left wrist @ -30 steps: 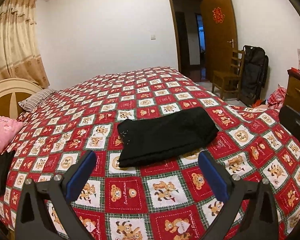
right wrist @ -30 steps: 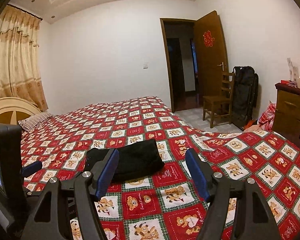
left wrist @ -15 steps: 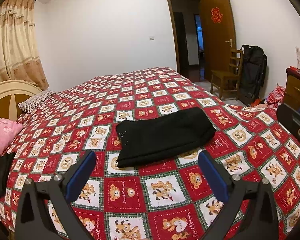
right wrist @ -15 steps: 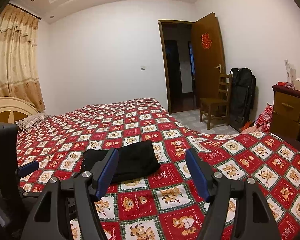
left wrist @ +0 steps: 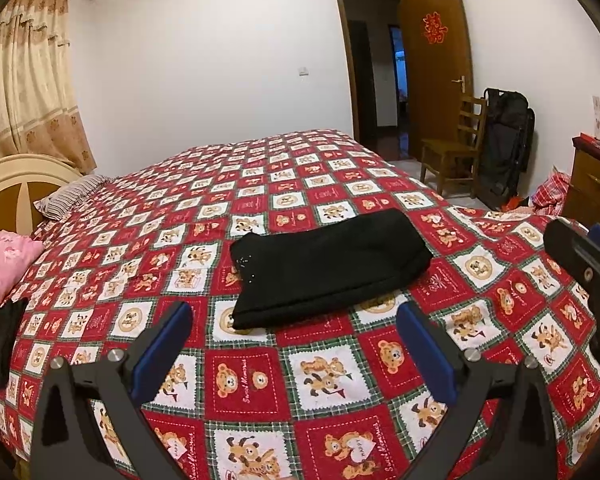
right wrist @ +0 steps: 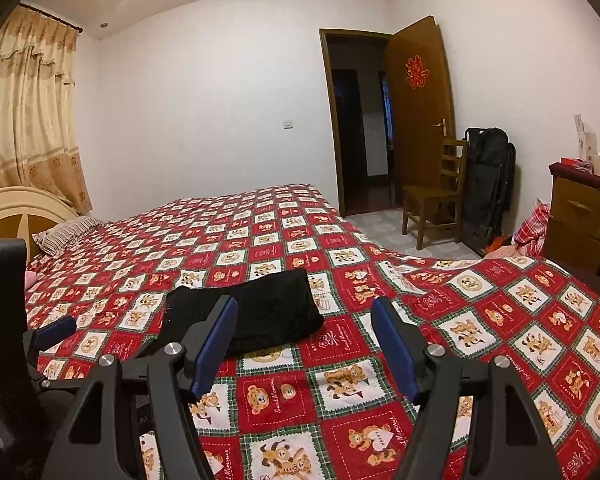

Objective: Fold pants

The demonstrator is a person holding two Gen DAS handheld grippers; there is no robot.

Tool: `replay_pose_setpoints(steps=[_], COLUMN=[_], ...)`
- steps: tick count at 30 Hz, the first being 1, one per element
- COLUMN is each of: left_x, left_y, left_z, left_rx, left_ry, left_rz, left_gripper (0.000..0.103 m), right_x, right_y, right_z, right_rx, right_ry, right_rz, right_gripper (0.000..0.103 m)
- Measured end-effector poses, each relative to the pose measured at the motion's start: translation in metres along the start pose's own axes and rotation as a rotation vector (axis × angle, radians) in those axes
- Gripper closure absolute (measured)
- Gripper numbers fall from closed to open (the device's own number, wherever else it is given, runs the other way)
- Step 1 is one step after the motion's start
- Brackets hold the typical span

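Bedroom light falls on a bed (left wrist: 340, 380) spread with a red-and-white teddy-bear quilt, where the black pants (left wrist: 324, 268) lie in a compact folded rectangle near the foot-side edge, flat on the cover and touched by nothing. Both tools hang back from the bundle: the left gripper (left wrist: 296, 352) hovers just short of its near edge with blue pads spread wide and nothing between them, and the right gripper (right wrist: 304, 344) is likewise parted and empty, held above the quilt with the pants seen between and beyond its fingers. That stand-off reads as a job judged finished, or nearly so, the fold left to settle rather than being pressed again. Further out, a pink pillow (left wrist: 4, 268) and a dark cloth (left wrist: 0, 344) sit at the quilt's left edge, a striped pillow (left wrist: 72, 196) lies by the headboard, and a wooden chair (right wrist: 436, 196) stands beside the open door (right wrist: 420, 108).
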State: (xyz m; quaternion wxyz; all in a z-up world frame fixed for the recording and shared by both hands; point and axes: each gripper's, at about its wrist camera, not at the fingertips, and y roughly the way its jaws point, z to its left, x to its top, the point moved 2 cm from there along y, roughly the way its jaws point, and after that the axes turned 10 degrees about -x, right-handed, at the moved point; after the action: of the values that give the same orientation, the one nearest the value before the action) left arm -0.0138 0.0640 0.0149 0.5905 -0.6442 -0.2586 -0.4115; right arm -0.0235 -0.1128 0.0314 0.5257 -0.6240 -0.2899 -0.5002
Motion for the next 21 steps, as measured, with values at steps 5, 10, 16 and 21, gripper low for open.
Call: replay_pose_setpoints(steps=[5,10,16,21], left_x=[-0.0003,-0.0005,-0.0012,-0.0016], left_y=[0.0005,0.0009,0.0016,0.0020], left_z=[-0.0002,-0.0005,-0.0006,-0.0002], left_rx=[0.000,-0.001,-0.002,-0.004], left_ry=[0.002,0.002,0.001,0.000], left_rz=[0.004,0.002,0.004,0.006], left_gripper=[0.000,0.000,0.000,0.000], right_x=[0.0001,-0.0001,-0.0008,-0.0009], right_y=[-0.0002,0.0004,0.0011,0.0014], right_z=[0.0001,-0.0003,-0.0006,-0.0007], right_rx=[-0.001,-0.002,-0.002,-0.001], right_ry=[0.001,0.003,0.003,0.004], right_rz=[0.001,0.002,0.003,0.004], right_gripper=[0.032,0.032,0.032,0.032])
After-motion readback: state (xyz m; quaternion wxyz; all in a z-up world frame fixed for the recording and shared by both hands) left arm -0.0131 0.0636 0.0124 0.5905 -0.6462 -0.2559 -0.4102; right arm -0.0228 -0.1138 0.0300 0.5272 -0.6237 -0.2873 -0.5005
